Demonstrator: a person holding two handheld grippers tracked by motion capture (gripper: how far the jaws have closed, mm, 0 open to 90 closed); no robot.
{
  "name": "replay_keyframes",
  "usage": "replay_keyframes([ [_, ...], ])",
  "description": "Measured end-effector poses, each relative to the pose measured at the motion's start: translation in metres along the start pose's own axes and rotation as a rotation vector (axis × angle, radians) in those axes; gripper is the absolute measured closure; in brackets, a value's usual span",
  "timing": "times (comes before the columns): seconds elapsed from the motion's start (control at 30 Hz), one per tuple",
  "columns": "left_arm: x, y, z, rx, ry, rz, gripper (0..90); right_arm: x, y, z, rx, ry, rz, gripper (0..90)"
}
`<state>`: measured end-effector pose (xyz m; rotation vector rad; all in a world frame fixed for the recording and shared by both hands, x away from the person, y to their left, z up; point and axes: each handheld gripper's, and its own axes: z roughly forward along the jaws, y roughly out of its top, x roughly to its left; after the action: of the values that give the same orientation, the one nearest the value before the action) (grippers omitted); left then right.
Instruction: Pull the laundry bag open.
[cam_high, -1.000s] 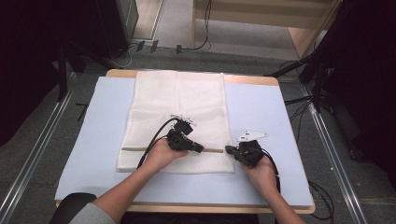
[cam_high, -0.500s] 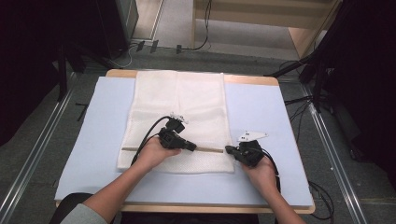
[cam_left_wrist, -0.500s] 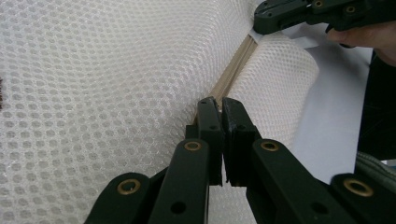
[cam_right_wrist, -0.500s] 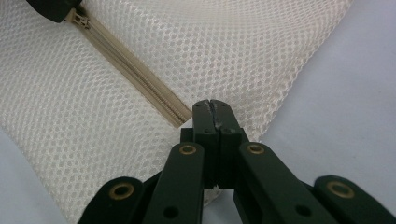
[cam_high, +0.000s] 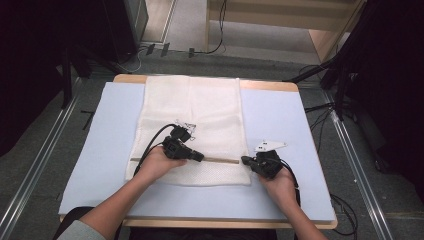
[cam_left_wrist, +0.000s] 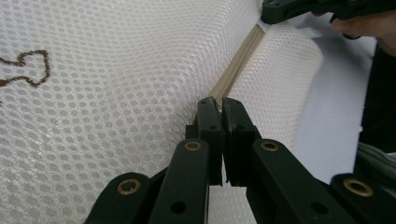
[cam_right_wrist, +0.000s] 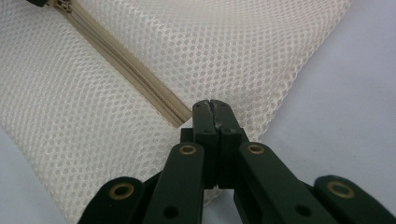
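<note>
A white mesh bag lies flat on the pale blue mat. A beige zipper runs across it near the front. My left gripper is shut on the zipper line, its tips over the tape. The slider sits right at those tips, the pull hidden between the jaws. At the zipper's right end my right gripper is shut, pinching the bag's mesh edge. Between slider and right gripper the zipper looks closed.
The mat covers a wooden table. Metal rails run along both sides, and cables lie on the floor to the right. A brown stitched mark sits on the mesh. Bare mat lies left and right of the bag.
My left gripper has slid left along the zipper, away from the right gripper. The right gripper has stayed in place at the zipper's end.
</note>
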<state>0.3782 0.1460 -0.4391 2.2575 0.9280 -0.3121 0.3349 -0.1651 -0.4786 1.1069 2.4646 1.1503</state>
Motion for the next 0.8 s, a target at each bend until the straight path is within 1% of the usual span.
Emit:
replay_keyframes([
  [0.23,0.002,-0.002,-0.005,0.004,0.006,0.005,88.9,0.000,0.000,0.000,0.002,0.002,0.007,90.0],
  [0.27,0.004,-0.003,-0.008,0.000,0.002,-0.005,88.9,0.000,0.000,0.000,-0.001,0.002,0.007,90.0],
  [0.4,0.005,-0.005,-0.012,-0.003,0.012,-0.007,88.9,0.000,0.000,0.000,0.000,0.001,0.006,90.0],
  [0.47,0.005,-0.006,-0.013,-0.001,0.009,-0.010,88.9,0.000,0.000,0.000,0.000,0.001,0.006,90.0],
  [0.57,0.008,-0.008,-0.018,-0.006,0.016,-0.022,88.9,0.000,0.000,0.000,0.004,0.000,0.005,90.0],
  [0.63,0.009,-0.009,-0.020,-0.005,0.018,-0.022,88.9,0.000,0.000,0.000,0.001,0.000,0.004,90.0],
  [0.67,0.012,-0.010,-0.022,-0.003,0.022,-0.035,88.9,0.000,0.000,0.000,0.003,0.000,0.004,90.0],
  [0.73,0.015,-0.013,-0.027,-0.014,0.031,-0.043,88.9,0.000,0.000,0.000,0.001,0.000,0.003,90.0],
  [0.77,0.017,-0.014,-0.029,-0.014,0.025,-0.052,88.9,0.000,0.000,0.000,0.001,0.001,0.003,90.0],
  [0.8,0.018,-0.016,-0.031,-0.020,0.036,-0.055,88.9,0.000,0.000,0.000,0.002,0.000,0.002,90.0],
])
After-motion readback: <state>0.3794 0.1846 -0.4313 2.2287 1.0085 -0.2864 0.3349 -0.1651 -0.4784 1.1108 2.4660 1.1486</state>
